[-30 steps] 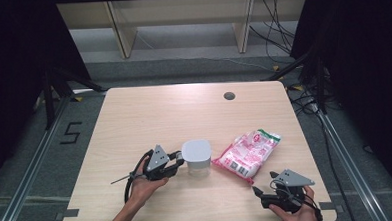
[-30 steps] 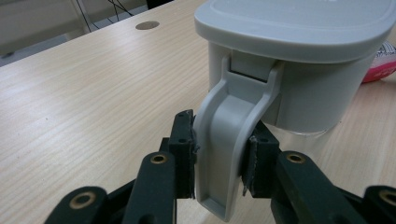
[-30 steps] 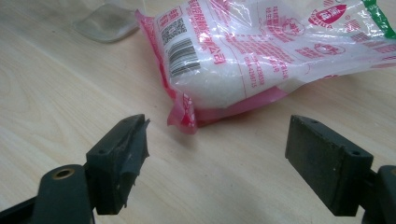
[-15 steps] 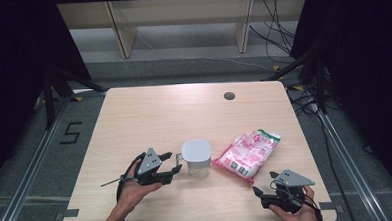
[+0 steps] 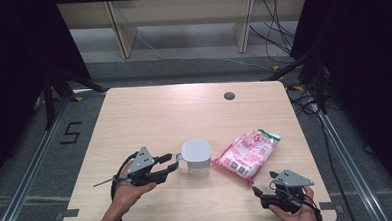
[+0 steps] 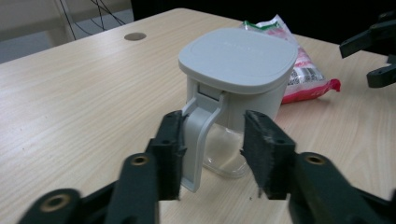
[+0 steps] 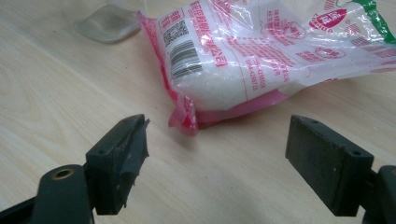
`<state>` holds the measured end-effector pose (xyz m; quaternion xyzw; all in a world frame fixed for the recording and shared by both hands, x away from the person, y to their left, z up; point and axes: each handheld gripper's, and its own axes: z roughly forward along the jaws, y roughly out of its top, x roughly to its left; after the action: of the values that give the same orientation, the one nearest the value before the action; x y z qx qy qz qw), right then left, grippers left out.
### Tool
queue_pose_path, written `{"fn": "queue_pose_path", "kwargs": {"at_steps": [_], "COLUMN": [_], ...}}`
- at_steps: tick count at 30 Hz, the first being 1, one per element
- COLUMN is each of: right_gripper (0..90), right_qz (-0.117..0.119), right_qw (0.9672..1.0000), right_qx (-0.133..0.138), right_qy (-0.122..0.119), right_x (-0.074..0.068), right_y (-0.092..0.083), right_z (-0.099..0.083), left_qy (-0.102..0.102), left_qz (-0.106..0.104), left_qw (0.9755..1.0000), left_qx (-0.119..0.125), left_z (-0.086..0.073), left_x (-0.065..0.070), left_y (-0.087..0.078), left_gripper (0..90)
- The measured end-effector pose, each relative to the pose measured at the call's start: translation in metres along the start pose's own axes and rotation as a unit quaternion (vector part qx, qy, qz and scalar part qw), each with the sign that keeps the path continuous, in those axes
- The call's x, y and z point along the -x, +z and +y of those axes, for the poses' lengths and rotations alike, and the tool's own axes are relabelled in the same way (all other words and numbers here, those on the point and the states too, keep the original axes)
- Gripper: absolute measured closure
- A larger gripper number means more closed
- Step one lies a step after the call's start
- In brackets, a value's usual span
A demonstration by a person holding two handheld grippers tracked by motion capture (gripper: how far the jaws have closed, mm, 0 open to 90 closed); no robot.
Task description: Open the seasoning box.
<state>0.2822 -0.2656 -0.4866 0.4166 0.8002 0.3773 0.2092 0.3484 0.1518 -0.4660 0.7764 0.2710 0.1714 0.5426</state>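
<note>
1. A table point(image 5: 149, 117) fills the middle of the high view.
2. A lidded container point(image 5: 196, 156) stands just below frame centre.
3. A sealed bag point(image 5: 247, 154) lies to its right, just beside it.
4. The left gripper point(image 5: 169, 163) sits left of the container, its jaws on either side of the handle point(image 6: 198, 135).
5. The right gripper point(image 5: 263, 182) rests at lower right, below the bag.
6. A small round hole point(image 5: 229, 95) lies near the table's upper right edge.
</note>
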Motion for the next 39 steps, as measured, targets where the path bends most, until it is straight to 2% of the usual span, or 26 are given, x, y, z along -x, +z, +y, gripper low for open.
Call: {"fn": "queue_pose_path", "kwargs": {"at_steps": [1, 3, 5, 6, 9, 11, 12, 15, 17, 18, 21, 22, 23, 34, 39], "right_gripper": [21.6, 21.6, 21.6, 21.6, 21.6, 21.5, 21.5, 21.5, 21.5, 21.5, 21.5, 21.5, 21.5, 20.9, 20.5], "right_qz": [0.0, 0.003, 0.0, 0.0, 0.004, 0.008, 0.008, 0.003, 0.001, 0.002, 0.004, 0.005, 0.005, 0.014, 0.018], "right_qw": [1.0, 1.0, 1.0, 1.0, 1.0, 0.9999, 0.9999, 1.0, 0.9999, 0.9999, 1.0, 1.0, 1.0, 0.9999, 0.9998], "right_qx": [0.0, 0.002, -0.001, -0.003, -0.001, -0.006, -0.003, 0.001, -0.009, 0.0, 0.002, 0.003, 0.004, 0.008, 0.009], "right_qy": [-0.002, 0.002, 0.007, -0.005, -0.004, 0.002, -0.008, -0.008, 0.011, -0.01, -0.006, -0.006, -0.005, 0.002, 0.0], "right_x": [0.0, -0.001, -0.003, -0.002, -0.001, -0.002, -0.001, -0.002, -0.005, -0.002, -0.002, -0.003, -0.003, -0.004, -0.005], "right_y": [0.0, 0.0, 0.0, 0.0, 0.001, 0.0, 0.002, 0.001, 0.0, 0.001, 0.001, 0.001, 0.001, 0.002, 0.002], "right_z": [0.0, 0.001, 0.001, 0.0, 0.0, 0.001, 0.001, 0.001, 0.0, 0.001, 0.001, 0.001, 0.001, 0.002, 0.003], "left_qy": [0.0, 0.018, 0.019, 0.022, 0.029, 0.026, 0.025, 0.023, 0.021, 0.02, 0.021, 0.029, 0.021, 0.015, 0.021], "left_qz": [0.0, 0.005, 0.008, 0.006, 0.008, 0.01, 0.011, 0.012, 0.011, 0.008, 0.01, 0.007, 0.011, 0.011, 0.006], "left_qw": [1.0, 0.9998, 0.9998, 0.9997, 0.9995, 0.9996, 0.9996, 0.9996, 0.9997, 0.9997, 0.9997, 0.9995, 0.9997, 0.9997, 0.9997], "left_qx": [0.0, 0.003, 0.006, 0.01, 0.009, 0.011, 0.012, 0.012, 0.011, 0.01, 0.008, 0.011, 0.012, 0.013, 0.012], "left_z": [0.0, 0.003, 0.004, 0.006, 0.01, 0.011, 0.013, 0.016, 0.018, 0.019, 0.02, 0.022, 0.022, 0.032, 0.036], "left_x": [0.0, 0.0, 0.001, 0.002, 0.003, 0.004, 0.003, 0.004, 0.003, 0.004, 0.004, 0.003, 0.004, 0.003, 0.005], "left_y": [0.0, -0.003, -0.002, -0.002, -0.001, 0.0, 0.0, 0.001, 0.002, 0.003, 0.004, 0.006, 0.006, 0.016, 0.021], "left_gripper": [67.9, 75.2, 80.1, 82.0, 84.7, 85.9, 86.9, 88.0, 88.0, 88.0, 88.0, 88.0, 88.0, 87.6, 87.3]}}
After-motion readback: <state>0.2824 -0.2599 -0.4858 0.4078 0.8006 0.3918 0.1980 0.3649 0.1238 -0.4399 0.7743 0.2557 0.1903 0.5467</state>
